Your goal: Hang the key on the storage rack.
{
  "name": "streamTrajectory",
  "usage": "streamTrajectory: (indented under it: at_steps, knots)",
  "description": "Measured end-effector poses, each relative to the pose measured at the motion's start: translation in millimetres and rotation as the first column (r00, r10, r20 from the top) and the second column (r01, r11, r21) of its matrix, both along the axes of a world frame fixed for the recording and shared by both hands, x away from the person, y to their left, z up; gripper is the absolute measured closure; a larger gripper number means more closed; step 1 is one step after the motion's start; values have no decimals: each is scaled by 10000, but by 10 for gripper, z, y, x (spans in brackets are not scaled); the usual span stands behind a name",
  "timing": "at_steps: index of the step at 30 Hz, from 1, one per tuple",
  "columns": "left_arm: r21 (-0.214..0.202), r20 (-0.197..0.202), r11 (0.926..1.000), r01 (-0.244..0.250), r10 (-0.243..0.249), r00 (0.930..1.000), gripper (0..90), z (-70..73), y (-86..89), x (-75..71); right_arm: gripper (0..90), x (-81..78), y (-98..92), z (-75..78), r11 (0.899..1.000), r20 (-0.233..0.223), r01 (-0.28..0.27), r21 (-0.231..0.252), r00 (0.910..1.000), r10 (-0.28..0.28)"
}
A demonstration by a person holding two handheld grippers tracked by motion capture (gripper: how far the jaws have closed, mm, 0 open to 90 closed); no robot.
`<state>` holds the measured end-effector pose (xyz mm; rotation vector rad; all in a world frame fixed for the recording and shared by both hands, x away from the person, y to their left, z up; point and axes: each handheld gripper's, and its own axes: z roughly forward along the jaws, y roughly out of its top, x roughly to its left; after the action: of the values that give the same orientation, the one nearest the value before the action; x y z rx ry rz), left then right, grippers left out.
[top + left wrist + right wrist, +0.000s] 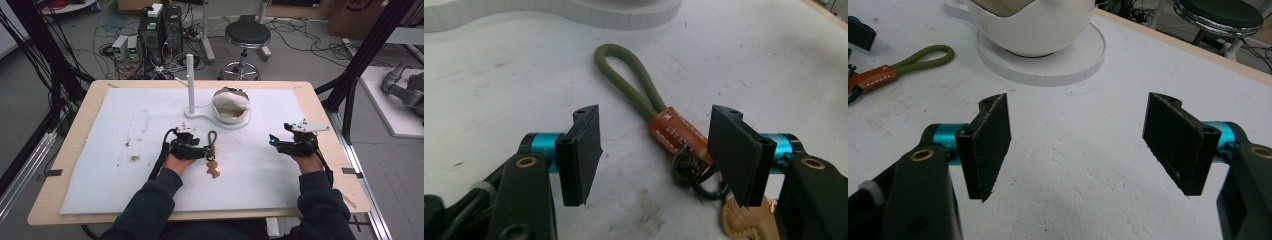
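My left gripper (654, 150) jaws wide astride the keychain (674, 132), right gripper (1078, 145) wide over bare mat, white bowl (1033, 25) beyond holding cloth.

Keychain (659, 112): woven olive cord, stitched tan leather tab. Bowl (1030, 25): glossy white ceramic. Table cover (125, 130): matt, rough, stained.

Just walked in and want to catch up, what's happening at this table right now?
A person sits at a table holding a gripper in each hand. The left gripper is open around a keychain with a green cord loop, which lies flat on the white mat, not yet gripped. The right gripper hovers open, holding nothing. A white stand with a bowl sits behind.
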<state>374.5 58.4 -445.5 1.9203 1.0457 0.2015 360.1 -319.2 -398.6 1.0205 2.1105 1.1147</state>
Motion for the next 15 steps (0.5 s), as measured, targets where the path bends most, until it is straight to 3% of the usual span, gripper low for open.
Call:
streamTrajectory:
  at_steps: [2, 4, 8, 10, 11, 12, 13, 15]
  knots:
    - [181, -120, 9998, 111, -109, 9999, 380, -19, -94, 23, 278, 4, 6, -8, 10000, 2, -46, -61, 10000, 46]
    - [627, -138, 9977, 260, -251, 9996, 379, -39, -184, 39, 278, 3, 14, -11, 10000, -15, -33, -69, 10000, 33]
    - [1650, 417, 9857, 356, -430, 9982, 383, -28, -275, -4, 278, 2, 4, -10, 10000, -29, -43, -62, 10000, 43]
    - [2282, 823, 9711, 700, -909, 9925, 329, -46, -337, -44, 278, 4, 3, -14, 10000, -62, -28, -50, 10000, 27]
    - [2497, 964, 9657, 712, -979, 9905, 298, -49, -360, -61, 278, 6, 6, -15, 10000, -75, -29, -52, 10000, 28]
    - [2492, 959, 9658, 717, -982, 9905, 302, -46, -361, -64, 278, 5, 11, -17, 10000, -73, -23, -56, 10000, 22]
    - [2497, 922, 9647, 833, -1094, 9897, 318, -36, -342, -57, 279, 7, 10, -18, 9999, -49, -77, -113, 10000, 76]
    - [2539, 942, 9603, 1157, -1436, 9851, 513, -4, -282, -54, 280, -3, 14, -13, 9999, -50, -57, -99, 10000, 56]
